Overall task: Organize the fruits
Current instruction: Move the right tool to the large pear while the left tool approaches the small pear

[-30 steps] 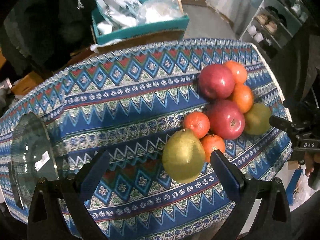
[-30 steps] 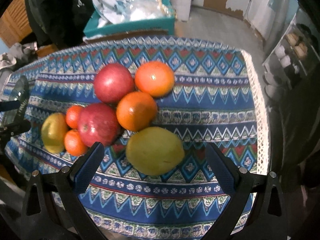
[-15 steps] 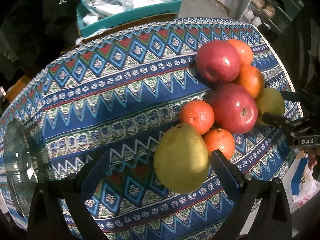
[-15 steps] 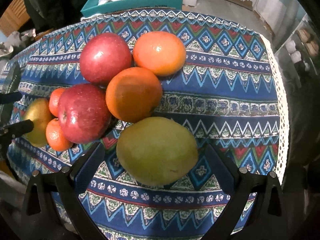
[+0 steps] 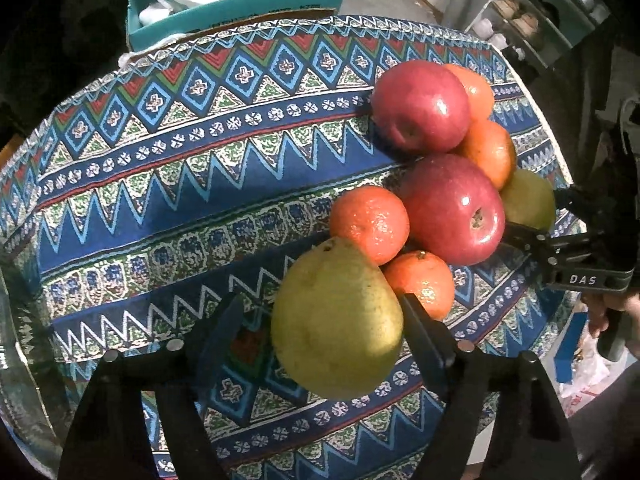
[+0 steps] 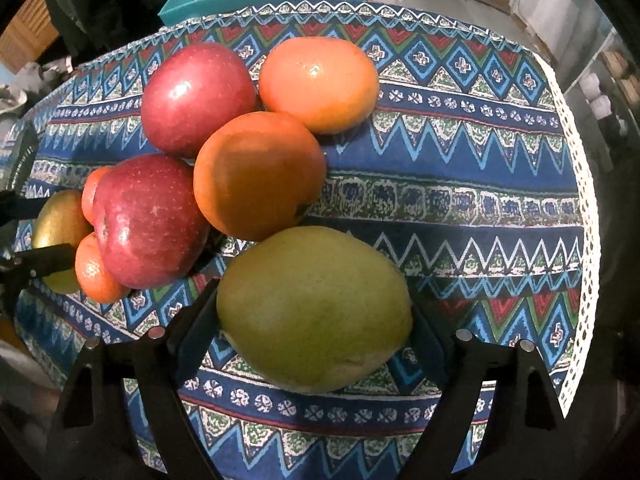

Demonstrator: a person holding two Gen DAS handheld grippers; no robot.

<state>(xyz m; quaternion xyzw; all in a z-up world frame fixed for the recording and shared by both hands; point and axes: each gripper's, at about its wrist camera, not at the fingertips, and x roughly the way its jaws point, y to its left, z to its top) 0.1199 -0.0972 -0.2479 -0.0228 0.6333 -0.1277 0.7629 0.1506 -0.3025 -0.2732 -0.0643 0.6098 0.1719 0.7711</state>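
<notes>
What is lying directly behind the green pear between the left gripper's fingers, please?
Behind the pear two small mandarins sit close against it, with a red apple beyond. The pear covers the tablecloth beneath it and where the fruits meet.

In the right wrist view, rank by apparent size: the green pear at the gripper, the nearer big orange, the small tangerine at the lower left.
1. Green pear, largest, though it is closest to the camera.
2. Nearer big orange.
3. Small tangerine, smallest, partly hidden behind an apple.
</notes>
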